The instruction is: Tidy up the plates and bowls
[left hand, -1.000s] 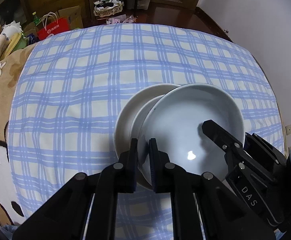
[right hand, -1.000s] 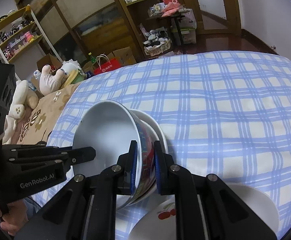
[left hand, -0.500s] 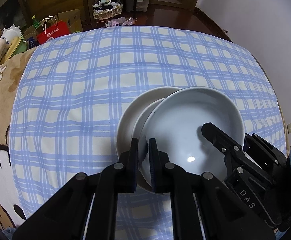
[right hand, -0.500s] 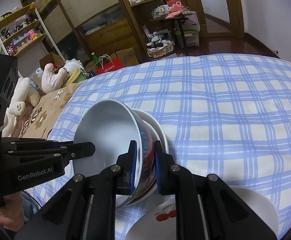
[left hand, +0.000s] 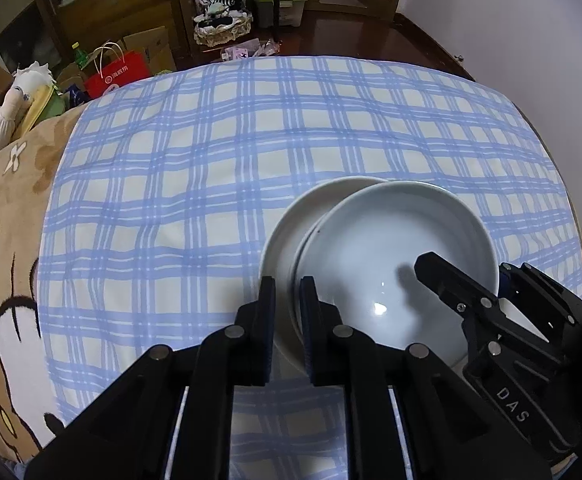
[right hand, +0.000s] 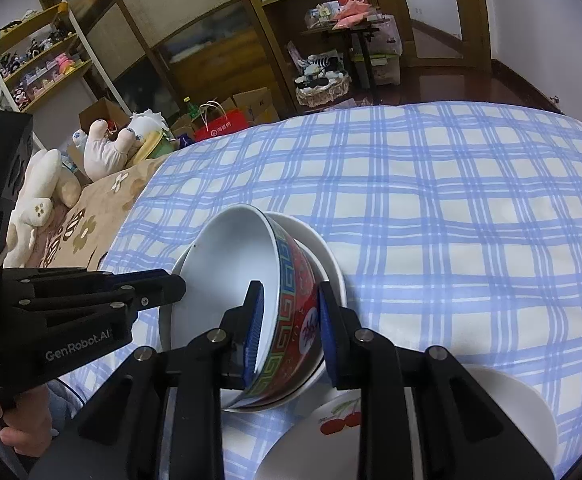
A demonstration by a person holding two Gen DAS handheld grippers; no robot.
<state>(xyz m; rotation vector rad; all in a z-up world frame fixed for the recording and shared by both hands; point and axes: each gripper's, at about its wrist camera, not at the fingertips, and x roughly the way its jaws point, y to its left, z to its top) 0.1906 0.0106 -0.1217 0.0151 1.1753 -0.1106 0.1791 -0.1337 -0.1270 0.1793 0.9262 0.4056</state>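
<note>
A red-patterned bowl [right hand: 291, 304] with a white inside sits tilted in a plain white bowl [right hand: 333, 272] on a blue-checked cloth [right hand: 451, 208], its mouth turned up and toward the left gripper [right hand: 171, 286]. The right gripper [right hand: 289, 312] straddles the patterned bowl's near rim; its jaws have just been opening, and the blue pads [right hand: 255, 320] now stand clear of the wall on both sides, one inside, one outside. A white medallion with red characters, too small to read, shows on the bowl's wall between the fingers.

From the left wrist, the left gripper [left hand: 288, 308] is nearly closed over the near rims of the nested bowls; whether its pads press on them cannot be told. The right gripper [left hand: 461, 280], lettered "DAS", reaches in from the right, one finger inside the upper bowl [left hand: 391, 248].

Just below the right gripper lies a white plate [right hand: 511, 408] painted with red cherries. The left gripper's body reads "GenRobot.AI". A red paper bag [right hand: 223, 126] with unreadable print stands on the floor beyond the cloth.
</note>
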